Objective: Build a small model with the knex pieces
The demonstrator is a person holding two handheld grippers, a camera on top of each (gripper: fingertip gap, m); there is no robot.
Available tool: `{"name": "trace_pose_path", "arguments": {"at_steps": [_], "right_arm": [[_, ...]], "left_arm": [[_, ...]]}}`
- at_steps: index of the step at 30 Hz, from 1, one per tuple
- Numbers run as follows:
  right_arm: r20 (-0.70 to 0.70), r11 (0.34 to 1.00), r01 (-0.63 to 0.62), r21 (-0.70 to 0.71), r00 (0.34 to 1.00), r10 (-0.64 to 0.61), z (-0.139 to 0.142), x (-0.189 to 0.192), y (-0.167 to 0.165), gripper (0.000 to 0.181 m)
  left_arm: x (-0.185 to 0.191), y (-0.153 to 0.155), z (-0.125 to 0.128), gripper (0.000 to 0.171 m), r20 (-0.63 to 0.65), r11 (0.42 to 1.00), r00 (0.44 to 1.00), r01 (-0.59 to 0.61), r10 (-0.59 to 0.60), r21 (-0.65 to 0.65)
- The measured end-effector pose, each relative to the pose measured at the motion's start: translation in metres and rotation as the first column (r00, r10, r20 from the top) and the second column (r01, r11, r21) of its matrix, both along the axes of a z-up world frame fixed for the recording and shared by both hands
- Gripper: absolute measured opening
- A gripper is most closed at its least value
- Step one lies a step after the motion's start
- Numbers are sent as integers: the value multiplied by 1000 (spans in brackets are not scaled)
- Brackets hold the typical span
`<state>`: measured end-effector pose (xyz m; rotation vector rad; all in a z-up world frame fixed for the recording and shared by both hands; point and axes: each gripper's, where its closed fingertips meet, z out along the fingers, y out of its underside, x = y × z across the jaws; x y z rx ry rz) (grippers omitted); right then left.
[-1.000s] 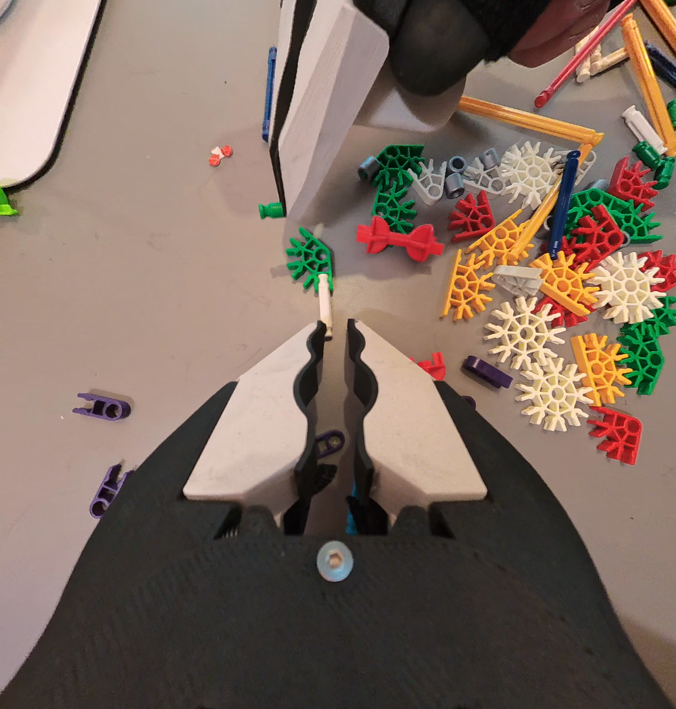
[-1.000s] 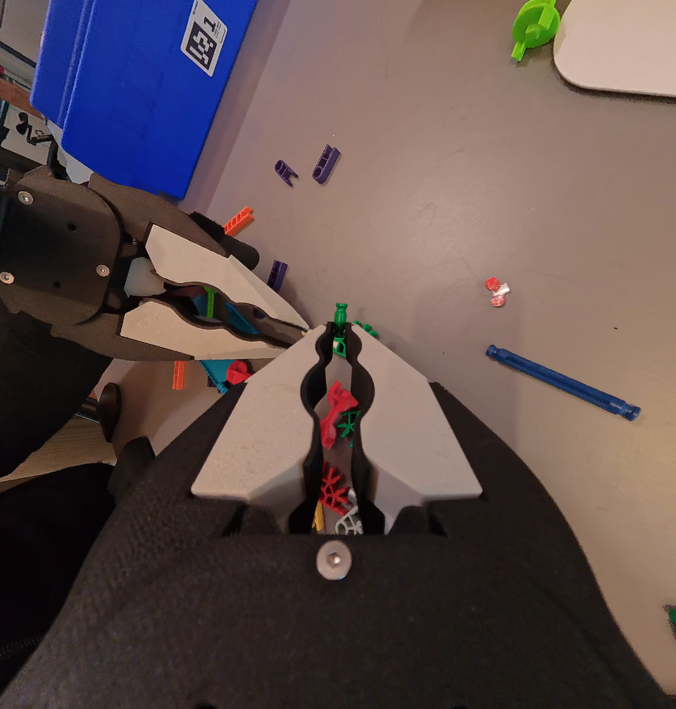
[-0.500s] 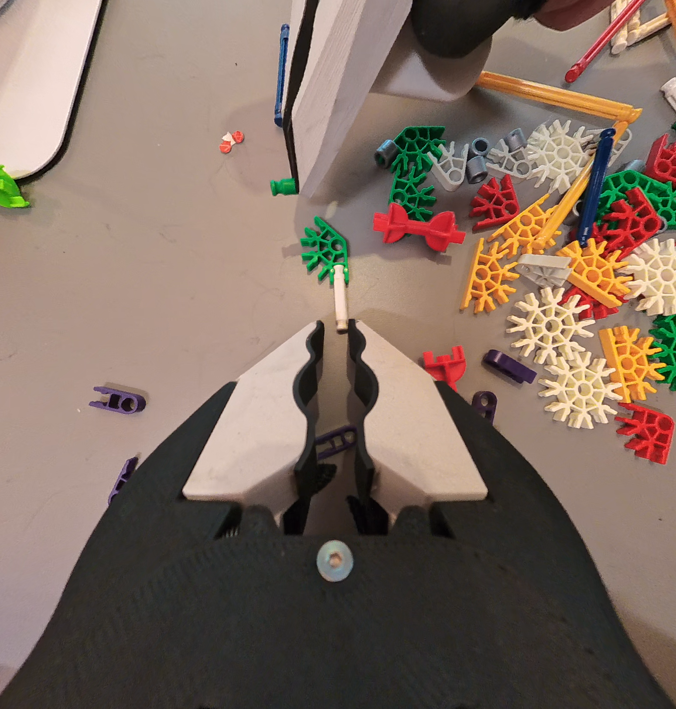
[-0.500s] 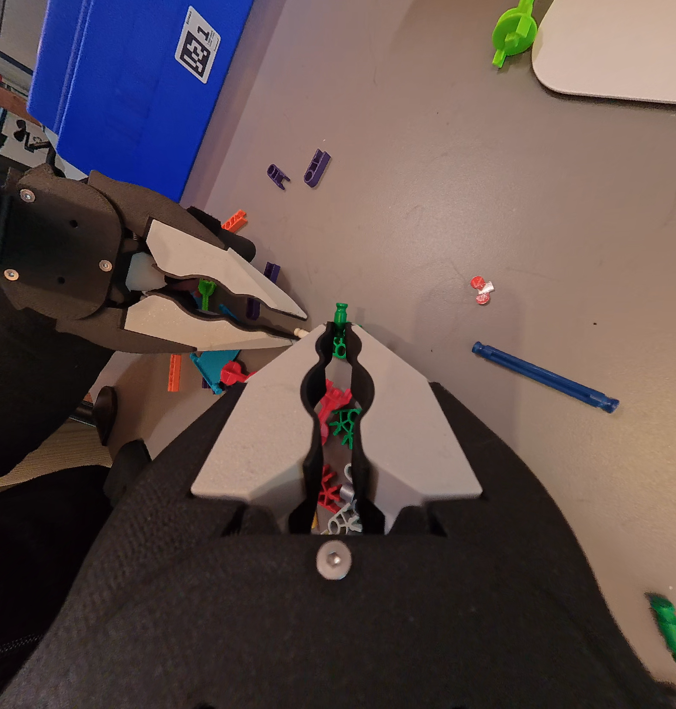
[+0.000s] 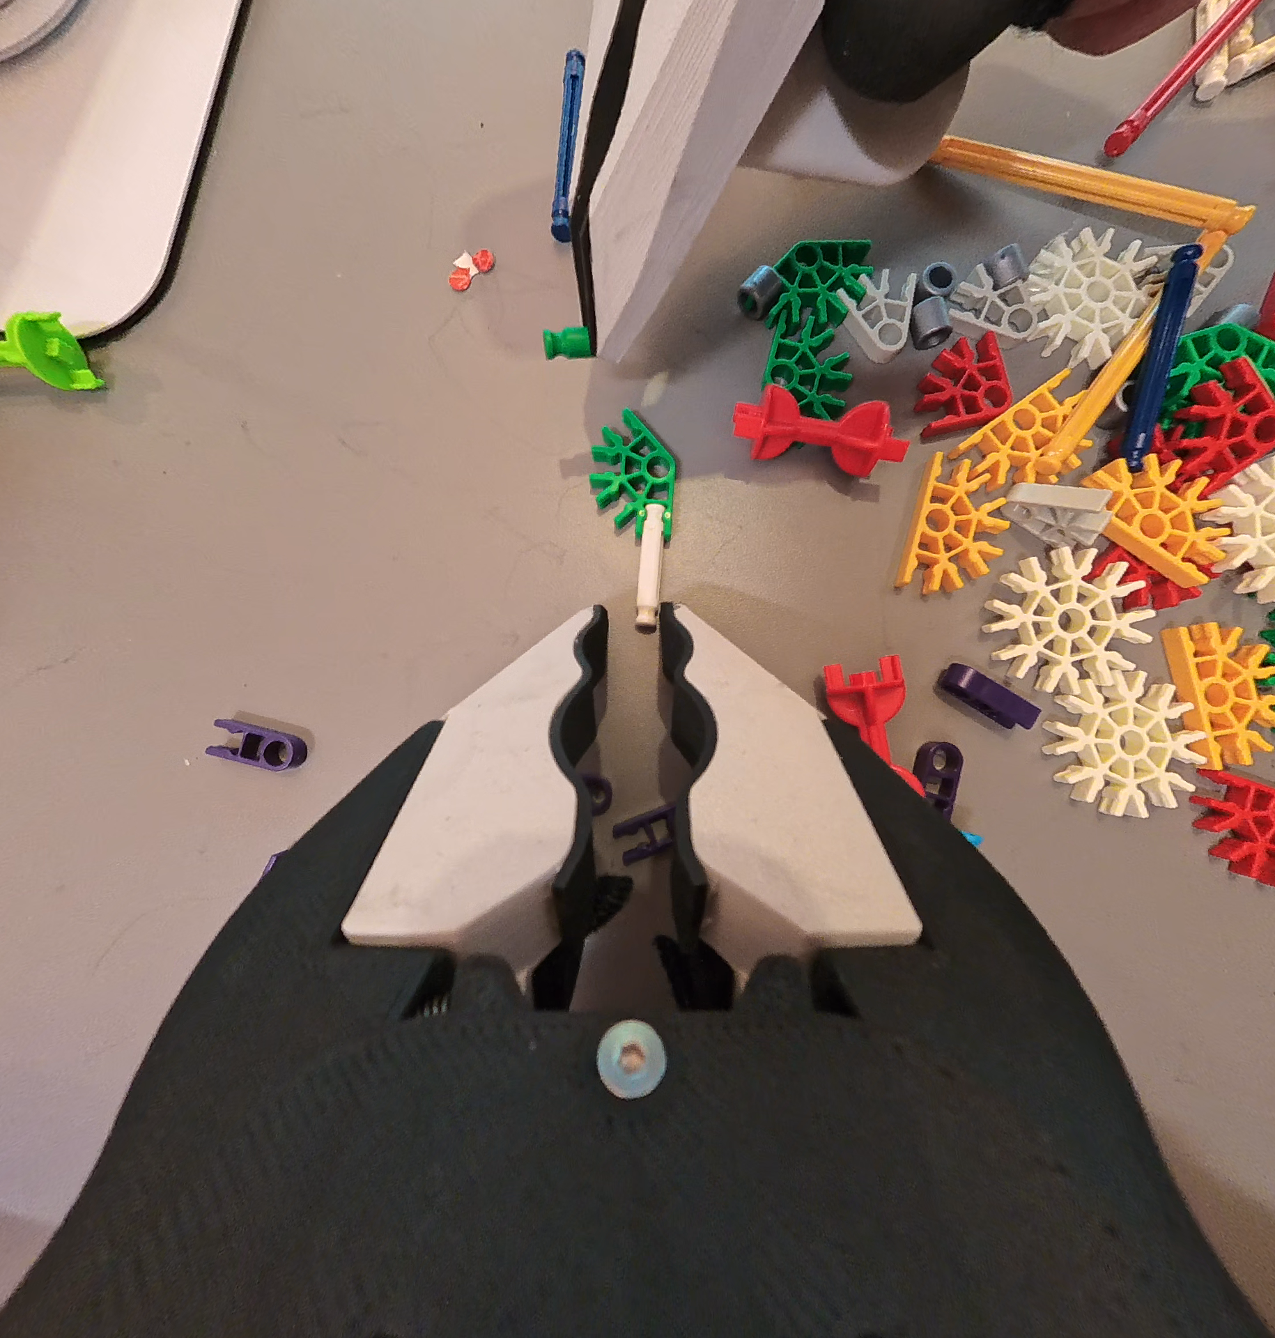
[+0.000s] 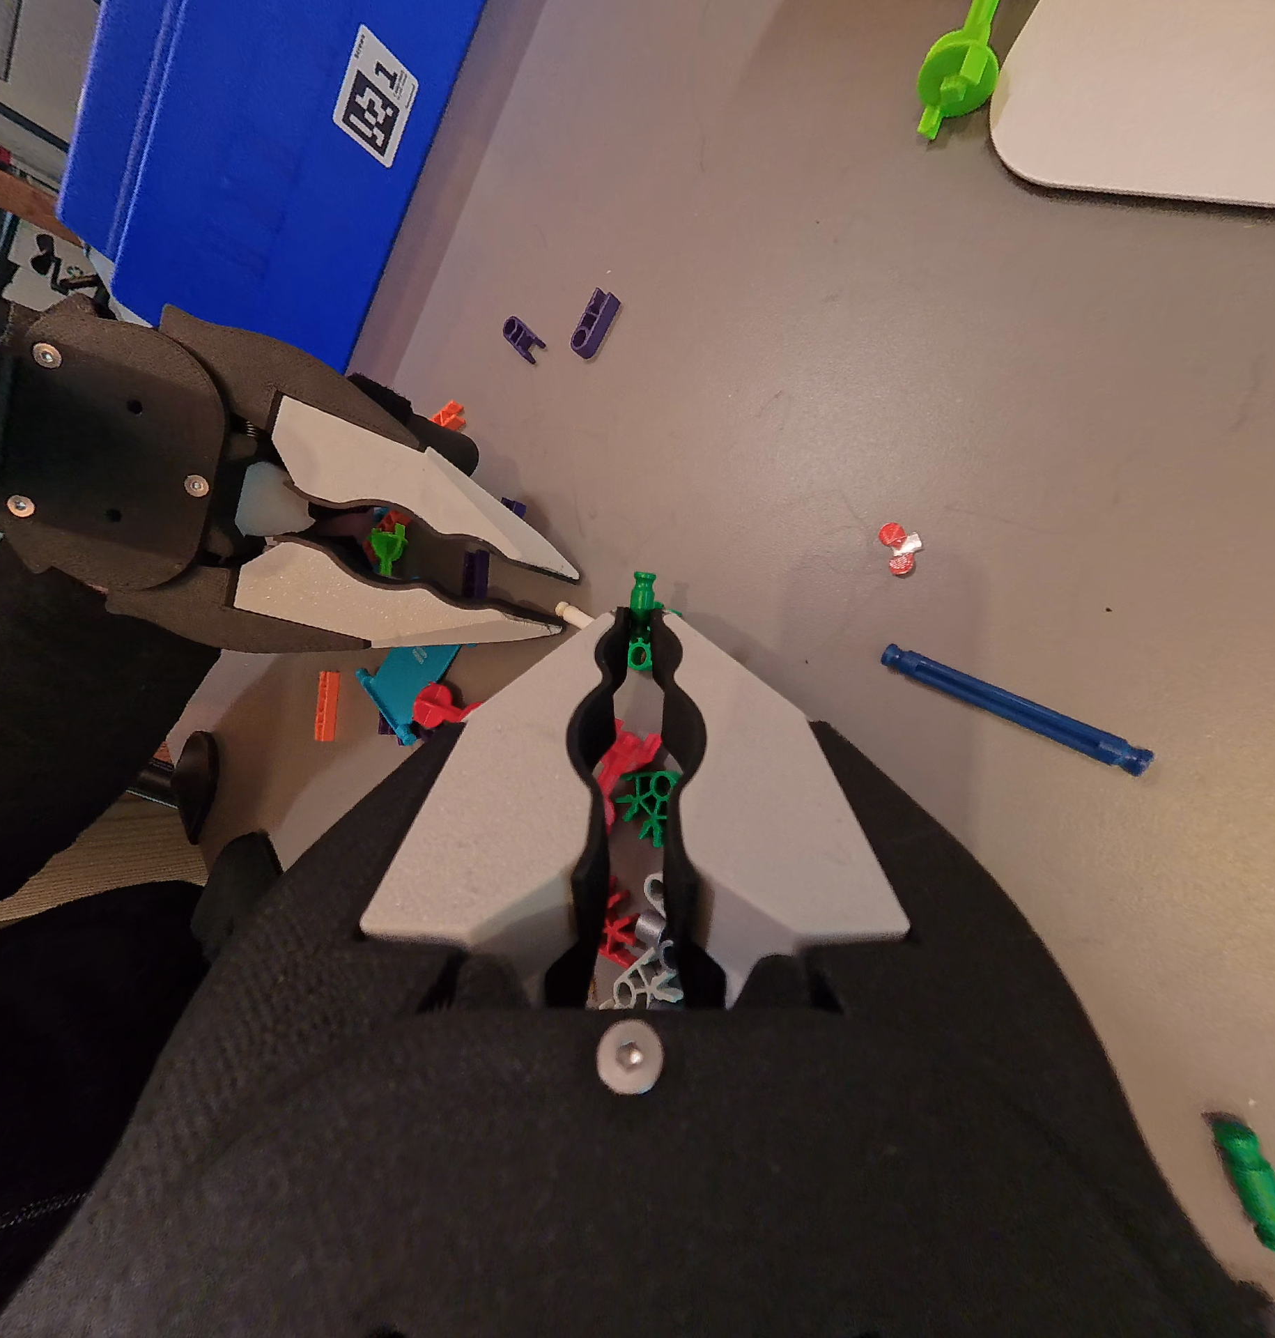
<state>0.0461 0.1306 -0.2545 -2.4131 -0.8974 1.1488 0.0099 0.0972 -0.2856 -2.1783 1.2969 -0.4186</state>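
My left gripper [image 5: 633, 615] is slightly open just above the grey table. The free end of a short white rod [image 5: 649, 572] lies between its fingertips, not pinched. The rod's far end is plugged into a green fan-shaped connector [image 5: 634, 470] lying flat. My right gripper [image 6: 642, 615] is shut on a short green rod [image 6: 643, 590] that sticks out past its tips. It hovers just beyond the connector and shows in the left wrist view [image 5: 656, 217] with the green rod [image 5: 566, 342] at its tip. The left gripper also shows in the right wrist view [image 6: 566, 601].
A pile of red, yellow, green and white connectors [image 5: 1098, 550] and rods lies to the right. Purple clips [image 5: 258, 749], a blue rod [image 6: 1011, 709], a lime green part [image 5: 41, 355], a white board [image 5: 77, 159] and a blue box [image 6: 258, 159] are around. About 6 cm separates my left fingertips from my right.
My left gripper has opened a little and drawn back, so the white rod is no longer pinched. The right gripper has stayed shut on the green rod, nearly still.
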Motion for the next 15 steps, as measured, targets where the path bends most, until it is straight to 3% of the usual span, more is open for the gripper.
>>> {"name": "trace_pose_path", "arguments": {"at_steps": [15], "right_arm": [[-2, 1000, -11, 8, 1000, 11, 1, -4, -1, 3]], "left_arm": [[-3, 1, -2, 13, 9, 1000, 1000, -12, 12, -1]]}}
